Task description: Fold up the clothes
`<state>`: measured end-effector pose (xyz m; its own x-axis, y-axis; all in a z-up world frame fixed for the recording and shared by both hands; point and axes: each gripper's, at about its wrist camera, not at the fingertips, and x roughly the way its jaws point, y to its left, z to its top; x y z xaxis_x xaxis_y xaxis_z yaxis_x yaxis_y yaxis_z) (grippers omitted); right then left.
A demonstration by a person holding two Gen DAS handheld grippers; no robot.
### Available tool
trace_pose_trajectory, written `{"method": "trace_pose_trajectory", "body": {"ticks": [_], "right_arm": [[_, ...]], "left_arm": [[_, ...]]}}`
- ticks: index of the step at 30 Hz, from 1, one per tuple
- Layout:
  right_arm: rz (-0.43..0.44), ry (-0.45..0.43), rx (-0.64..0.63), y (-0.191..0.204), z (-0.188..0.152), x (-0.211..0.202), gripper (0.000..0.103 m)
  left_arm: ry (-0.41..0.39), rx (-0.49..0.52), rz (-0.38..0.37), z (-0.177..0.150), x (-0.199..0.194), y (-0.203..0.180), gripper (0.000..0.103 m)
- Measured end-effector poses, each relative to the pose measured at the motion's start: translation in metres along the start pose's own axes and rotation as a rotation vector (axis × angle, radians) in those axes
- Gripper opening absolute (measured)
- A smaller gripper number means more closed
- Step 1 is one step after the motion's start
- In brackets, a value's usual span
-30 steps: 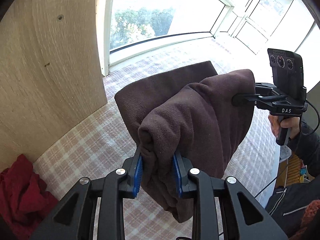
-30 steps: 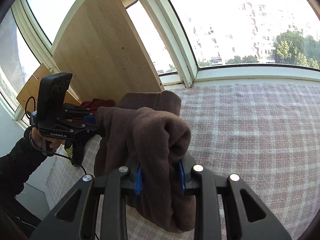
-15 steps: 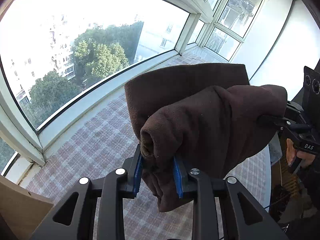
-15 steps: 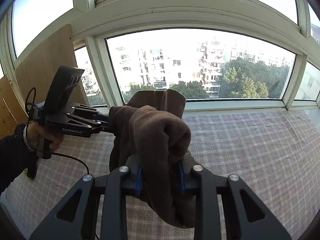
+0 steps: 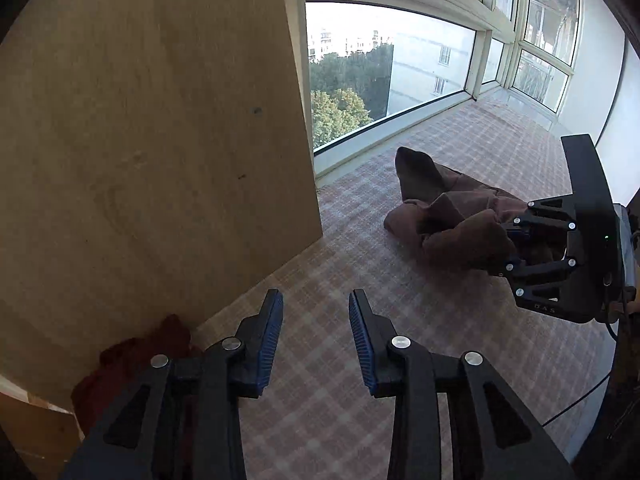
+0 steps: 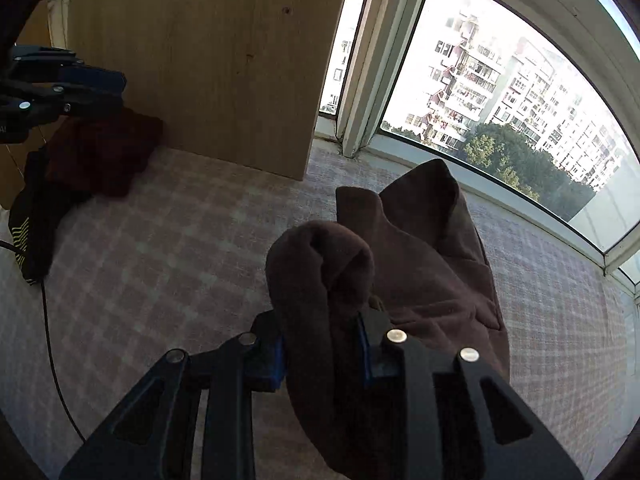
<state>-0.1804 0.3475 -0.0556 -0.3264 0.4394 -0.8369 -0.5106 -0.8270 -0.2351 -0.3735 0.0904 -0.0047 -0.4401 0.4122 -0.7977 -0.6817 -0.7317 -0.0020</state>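
A brown fleece garment [image 5: 448,216] lies bunched on the pink checked cloth [image 5: 320,392] at the right of the left wrist view. My right gripper [image 5: 514,248] is shut on its near end there. In the right wrist view a thick fold of the brown garment [image 6: 424,264] stands up between the blue pads of my right gripper [image 6: 322,344], the rest trailing off toward the window. My left gripper [image 5: 314,320] hangs open above the cloth with nothing between its fingers, well to the left of the garment. The left gripper [image 6: 116,88] also shows at the upper left of the right wrist view.
A wooden panel [image 5: 152,128] stands upright at the left. A red garment [image 6: 100,152] lies heaped at its foot, with a black garment [image 6: 32,216] beside it. A window sill [image 5: 384,132] bounds the far side. A cable [image 6: 52,344] runs over the cloth.
My left gripper has opened, let go of the brown garment and moved away to the left. The garment, held up by both grippers before, now lies on the cloth, still in the right gripper.
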Motion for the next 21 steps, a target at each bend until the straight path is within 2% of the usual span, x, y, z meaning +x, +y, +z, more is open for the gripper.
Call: {"method": "trace_pose_trajectory", "body": {"ticks": [3,6,8,10,11,12,13,15,17,18,19,21], "right_arm": [[-0.036,0.061,-0.143,0.05,-0.004,0.012,0.036],[0.029,0.056,-0.144,0.059,-0.017,-0.006,0.037],[0.099,0.052,-0.073,0.043,-0.02,-0.025,0.037],[0.224,0.026,-0.013,0.021,-0.018,-0.046,0.038],[0.286,0.011,0.009,0.012,-0.016,-0.055,0.045],[0.332,0.0,0.024,0.006,-0.014,-0.063,0.061],[0.362,-0.004,0.02,0.005,-0.012,-0.067,0.066],[0.397,0.0,-0.032,0.011,-0.007,-0.07,0.066],[0.476,-0.061,-0.038,-0.002,-0.005,-0.088,0.066],[0.501,-0.1,-0.032,-0.016,0.0,-0.097,0.066],[0.489,-0.126,-0.046,-0.033,0.003,-0.101,0.066],[0.423,-0.147,-0.113,-0.066,0.001,-0.098,0.066]], "left_arm": [[0.008,-0.087,-0.022,-0.032,-0.015,0.021,0.033],[0.011,-0.127,-0.049,-0.059,-0.026,0.019,0.033],[0.025,-0.149,-0.086,-0.072,-0.02,0.008,0.033],[0.04,-0.189,-0.123,-0.085,-0.018,-0.003,0.033],[0.05,-0.202,-0.131,-0.09,-0.021,-0.011,0.033],[0.06,-0.215,-0.139,-0.095,-0.025,-0.02,0.033],[0.07,-0.224,-0.14,-0.099,-0.028,-0.029,0.033],[0.088,-0.25,-0.14,-0.105,-0.032,-0.047,0.033],[0.102,-0.322,-0.163,-0.109,-0.026,-0.064,0.034],[0.109,-0.358,-0.172,-0.111,-0.022,-0.073,0.035],[0.117,-0.394,-0.182,-0.113,-0.017,-0.082,0.035],[0.131,-0.467,-0.2,-0.116,-0.009,-0.099,0.038]]}}
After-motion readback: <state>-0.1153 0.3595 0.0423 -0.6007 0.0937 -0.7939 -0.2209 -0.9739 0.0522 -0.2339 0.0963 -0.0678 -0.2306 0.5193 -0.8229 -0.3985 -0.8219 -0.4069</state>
